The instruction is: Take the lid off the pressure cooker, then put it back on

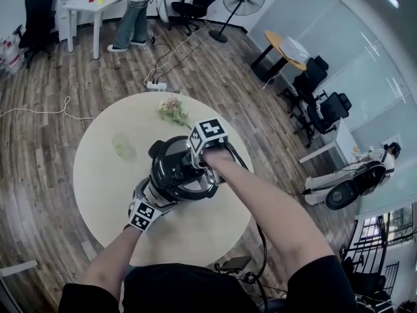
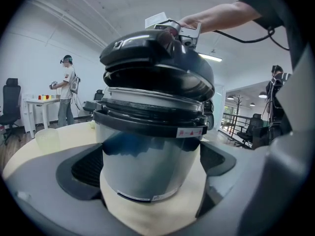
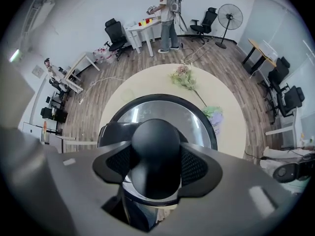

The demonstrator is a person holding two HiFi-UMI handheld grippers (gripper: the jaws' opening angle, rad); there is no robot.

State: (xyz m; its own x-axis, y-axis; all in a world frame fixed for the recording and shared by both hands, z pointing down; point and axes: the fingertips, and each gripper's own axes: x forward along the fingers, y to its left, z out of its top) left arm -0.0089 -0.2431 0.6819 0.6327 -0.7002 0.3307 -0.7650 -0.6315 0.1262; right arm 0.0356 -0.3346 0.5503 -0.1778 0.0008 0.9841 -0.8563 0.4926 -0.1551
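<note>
Right gripper view: hand-held gripper clamps lid knob.

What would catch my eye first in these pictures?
A black-and-steel pressure cooker in the middle of the round table, its lid tilted above the rim. The right tool clamps the lid's knob from above, while the left tool grips the cooker's steel body from the side. A spray of flowers lies beyond it.

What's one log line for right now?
left gripper: clamps cooker pot | right gripper: clamps lid knob | lid: tilted, partly raised
</note>
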